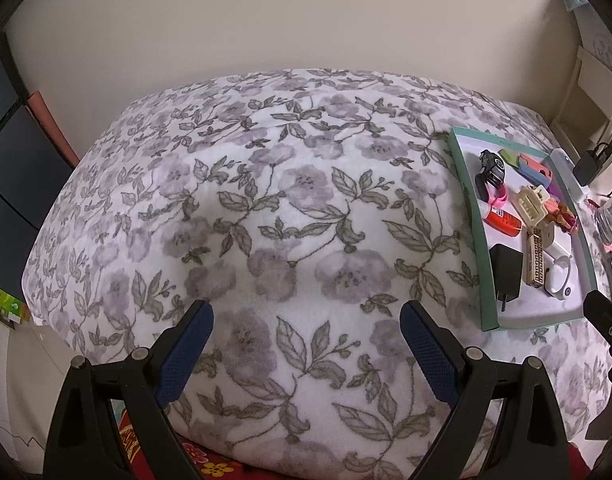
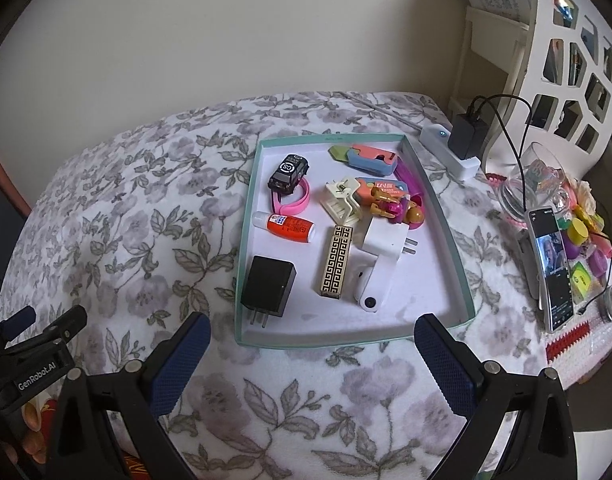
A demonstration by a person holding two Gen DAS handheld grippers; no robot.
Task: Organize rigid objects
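A: Left wrist view first. What's the left tool doing?

B: Its blue ribbed pads are spread wide with nothing between them, over a fleecy floral blanket. The teal-rimmed tray sits at the right of the frame, small hard things inside it.

A: And the right wrist view?

B: The right tool is likewise wide apart and empty, low in the frame just short of the tray. In it: a boxy black charger with two prongs, a smooth orange glue bottle, a glossy toy car on a pink band, a slim patterned stick, a white plug.

A: So which step?

B: I can't settle it. Everything gathered in the tray fits sorting finished, or objects waiting to be taken out. Either way, the charger's flat sides would suit a pinch; the round bottle could roll.
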